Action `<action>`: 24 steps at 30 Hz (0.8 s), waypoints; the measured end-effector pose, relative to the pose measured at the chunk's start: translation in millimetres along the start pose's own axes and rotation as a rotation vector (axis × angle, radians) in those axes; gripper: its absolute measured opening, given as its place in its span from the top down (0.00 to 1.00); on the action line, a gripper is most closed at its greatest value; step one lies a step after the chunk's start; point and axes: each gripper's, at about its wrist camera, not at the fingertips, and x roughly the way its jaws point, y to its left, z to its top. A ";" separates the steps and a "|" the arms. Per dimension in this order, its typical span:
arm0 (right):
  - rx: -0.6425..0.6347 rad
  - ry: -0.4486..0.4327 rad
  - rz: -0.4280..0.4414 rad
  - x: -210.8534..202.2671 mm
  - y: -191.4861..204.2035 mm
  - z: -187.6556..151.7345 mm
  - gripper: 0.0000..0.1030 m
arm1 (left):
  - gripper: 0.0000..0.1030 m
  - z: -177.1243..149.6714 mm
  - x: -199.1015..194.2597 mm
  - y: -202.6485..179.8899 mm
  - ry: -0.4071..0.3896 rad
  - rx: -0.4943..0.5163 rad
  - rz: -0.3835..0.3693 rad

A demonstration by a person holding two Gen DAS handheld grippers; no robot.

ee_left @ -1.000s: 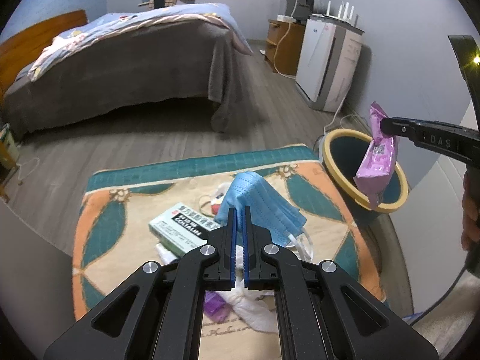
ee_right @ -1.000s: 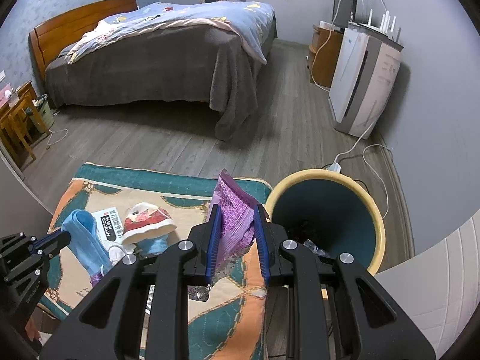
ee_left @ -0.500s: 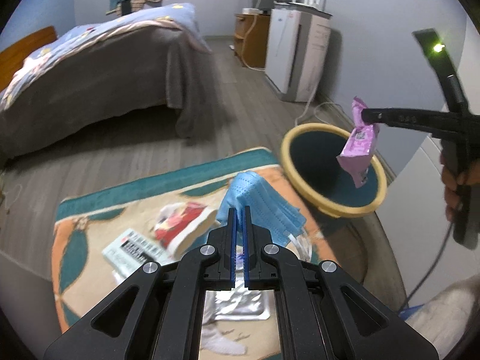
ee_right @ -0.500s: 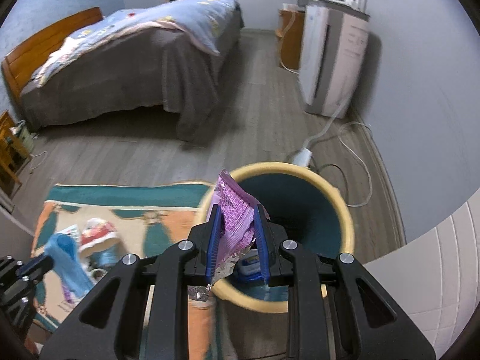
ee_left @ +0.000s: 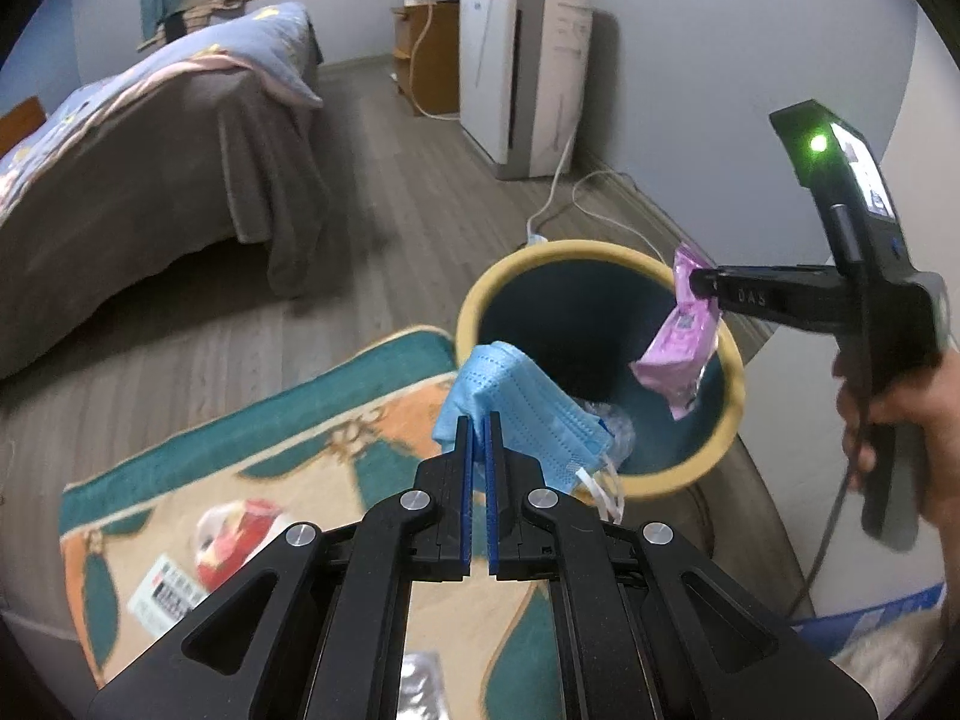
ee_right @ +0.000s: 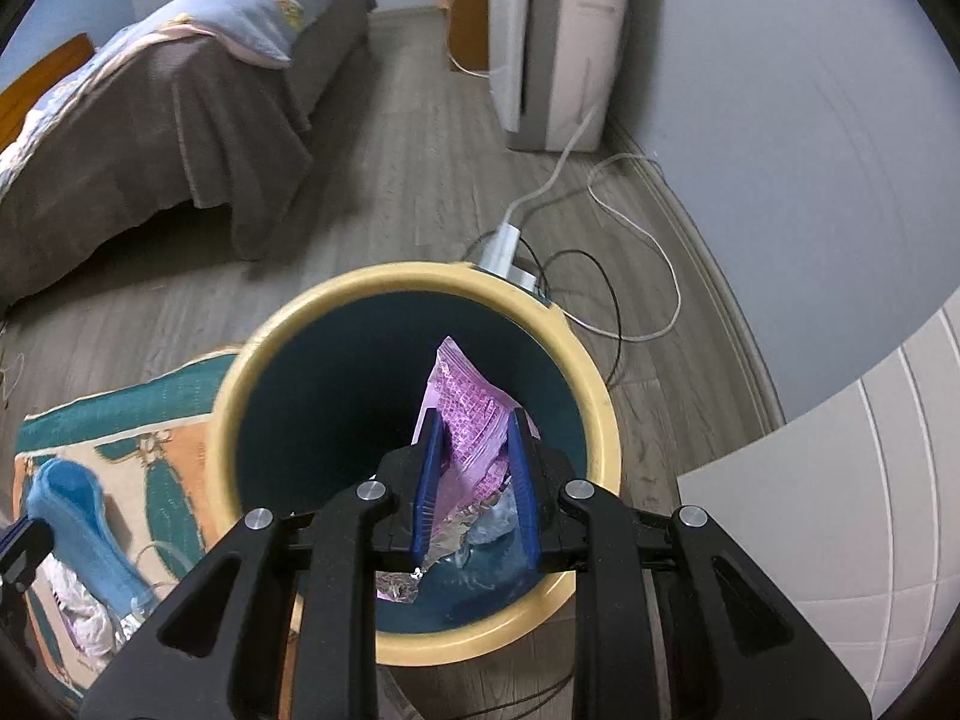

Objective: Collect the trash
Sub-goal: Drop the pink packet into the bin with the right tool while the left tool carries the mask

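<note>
My left gripper (ee_left: 479, 420) is shut on a blue face mask (ee_left: 516, 405) and holds it at the near rim of the teal bin with a yellow rim (ee_left: 735, 384). My right gripper (ee_right: 474, 420) is shut on a purple snack wrapper (ee_right: 471, 420) and holds it over the bin's mouth (ee_right: 420, 279). In the left wrist view the wrapper (ee_left: 681, 339) hangs from the right gripper (ee_left: 696, 282) above the bin. Some trash lies at the bin's bottom. The mask also shows in the right wrist view (ee_right: 78, 516).
A patterned rug (ee_left: 288, 468) carries a red-and-white packet (ee_left: 234, 534), a white box (ee_left: 168, 591) and a foil piece (ee_left: 423, 684). A bed (ee_left: 138, 156), a white appliance (ee_left: 522, 66) and floor cables (ee_right: 600, 240) lie beyond.
Both grippers moved toward the bin. The wrapper went from beside the bin to over its mouth. The mask went from above the rug to the bin's rim.
</note>
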 end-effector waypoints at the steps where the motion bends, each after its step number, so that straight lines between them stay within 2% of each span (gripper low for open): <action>1: 0.006 0.003 -0.003 1.1 -0.8 0.3 0.79 | 0.96 4.2 7.4 -5.5 0.001 0.016 0.015; 4: 0.008 -0.006 -0.003 -1.2 1.9 0.8 0.79 | 0.96 15.2 21.7 -17.4 -0.001 0.040 0.029; 6: 0.007 -0.018 -0.006 -2.6 3.4 3.0 0.76 | 0.96 21.4 27.8 -24.4 -0.012 0.045 0.013; 7: 0.006 -0.021 -0.006 -3.2 3.9 3.6 0.67 | 0.90 22.8 29.5 -26.6 -0.017 0.048 0.010; 8: 0.004 -0.024 -0.006 -4.4 4.3 3.4 0.46 | 0.80 23.8 30.7 -28.4 -0.019 0.052 0.009; 9: 0.001 -0.029 -0.010 -5.7 4.7 2.9 0.37 | 0.72 24.3 30.2 -29.7 -0.024 0.056 0.015; 10: -0.002 -0.037 -0.016 -7.0 5.2 2.5 0.29 | 0.48 23.9 28.0 -29.8 -0.032 0.054 0.027; 11: -0.004 -0.040 -0.020 -7.6 5.1 2.5 0.29 | 0.27 23.5 25.1 -28.2 -0.046 0.044 0.038; 12: -0.004 -0.040 -0.022 -8.0 4.6 2.9 0.29 | 0.22 22.9 22.0 -26.1 -0.058 0.034 0.041; 15: 0.016 -0.039 -0.010 -9.9 3.2 3.8 0.18 | 0.18 18.7 12.5 -13.5 -0.066 -0.017 0.022; 17: 0.017 -0.043 0.001 -13.6 6.1 4.6 0.10 | 0.12 13.5 3.3 -2.6 -0.065 -0.046 0.039; 19: 0.014 -0.051 0.026 -18.6 12.3 6.2 0.06 | 0.10 7.0 -8.9 10.8 -0.067 -0.079 0.055; 24: -0.024 -0.077 0.088 -37.6 42.2 9.2 0.06 | 0.08 -12.9 -45.2 48.2 -0.077 -0.147 0.114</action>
